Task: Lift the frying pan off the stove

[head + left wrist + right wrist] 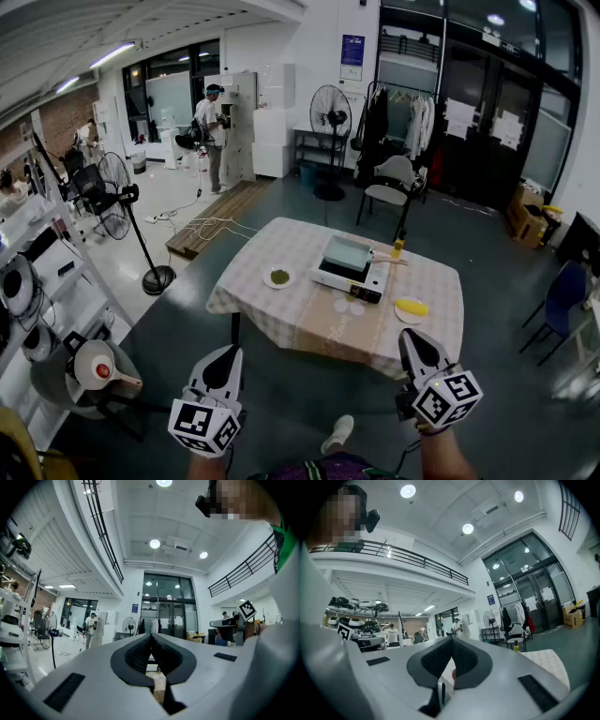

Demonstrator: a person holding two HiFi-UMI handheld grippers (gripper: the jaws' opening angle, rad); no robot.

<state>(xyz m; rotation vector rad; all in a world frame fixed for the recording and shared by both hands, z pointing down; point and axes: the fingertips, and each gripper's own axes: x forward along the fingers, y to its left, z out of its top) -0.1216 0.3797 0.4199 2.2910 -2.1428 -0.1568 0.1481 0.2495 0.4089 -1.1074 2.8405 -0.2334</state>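
The pale green frying pan [348,252] sits on a white portable stove [349,275] in the middle of the checked table [309,323]; its wooden handle points right. My left gripper [221,367] and my right gripper [417,354] hang well short of the table's near edge, far from the pan. Both are shut with nothing between the jaws. In the left gripper view the left gripper [151,637] points up and toward the room, its pads pressed together. The right gripper [452,641] looks the same in the right gripper view, with a strip of table [551,663] at its right.
On the table are a white plate with greens [279,277], a plate with a yellow item [411,308] and a small yellow bottle [397,247]. A chair [392,187] stands behind the table. Standing fans [112,202] and shelves [37,281] are at the left.
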